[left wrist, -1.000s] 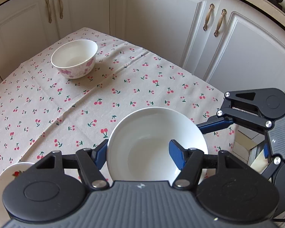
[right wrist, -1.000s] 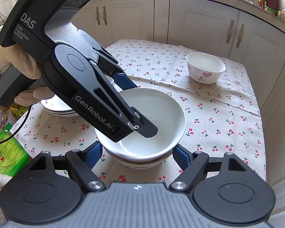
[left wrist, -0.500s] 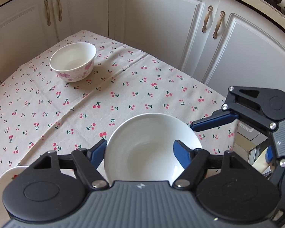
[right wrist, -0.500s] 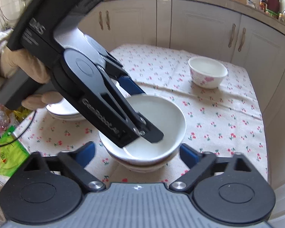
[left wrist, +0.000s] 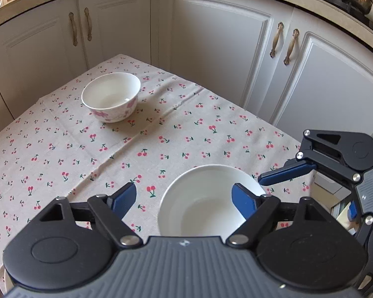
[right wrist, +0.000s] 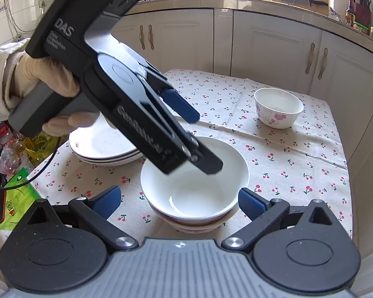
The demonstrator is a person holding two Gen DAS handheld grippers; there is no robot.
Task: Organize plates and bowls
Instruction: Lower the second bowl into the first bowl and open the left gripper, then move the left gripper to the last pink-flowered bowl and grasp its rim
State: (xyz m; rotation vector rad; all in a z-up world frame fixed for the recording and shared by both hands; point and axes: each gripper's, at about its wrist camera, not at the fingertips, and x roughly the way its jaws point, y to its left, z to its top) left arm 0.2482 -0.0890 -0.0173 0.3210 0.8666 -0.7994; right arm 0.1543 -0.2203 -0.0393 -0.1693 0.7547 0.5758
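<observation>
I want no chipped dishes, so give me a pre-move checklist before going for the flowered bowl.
1. Left gripper released, jaws just opened: ok, though one finger hangs inside the plain white bowl.
2. Right gripper open, jaws just opened, clear of the bowl: ok.
3. White bowl nested level on the bowl below: ok.
4. Flowered bowl upright, standing alone: ok.
5. Plate stack tidy: ok.
6. Flowered bowl empty: cannot tell.
</observation>
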